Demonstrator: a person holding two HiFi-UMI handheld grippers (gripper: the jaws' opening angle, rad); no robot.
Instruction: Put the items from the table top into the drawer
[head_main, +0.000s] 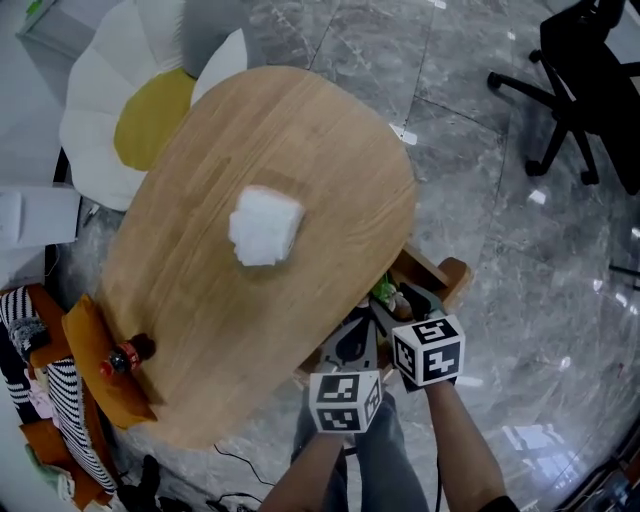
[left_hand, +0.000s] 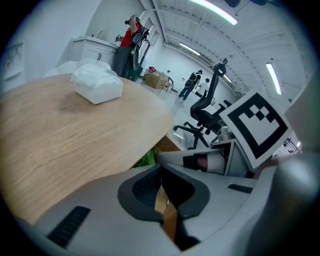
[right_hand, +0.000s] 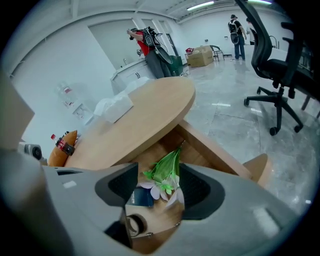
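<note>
Grey marble floor (head_main: 500, 200) is showing all around an oval wooden counter (head_main: 190, 270). On it a white tissue pack (head_main: 265, 225) is lying near the middle, and a small bottle (head_main: 125, 355) is resting at the near left edge. Under the counter's right edge the drawer (right_hand: 220, 155) is standing open, holding an artificial flower (right_hand: 167, 167), a dark blue box (right_hand: 142, 197) and a tape roll (right_hand: 134, 225). The right gripper (right_hand: 159, 175) is hovering over the drawer, fingers spread wide and pinching nothing. Just left of it, the left gripper (left_hand: 161, 167) is clamping its fingers on a strip of the drawer's wood.
</note>
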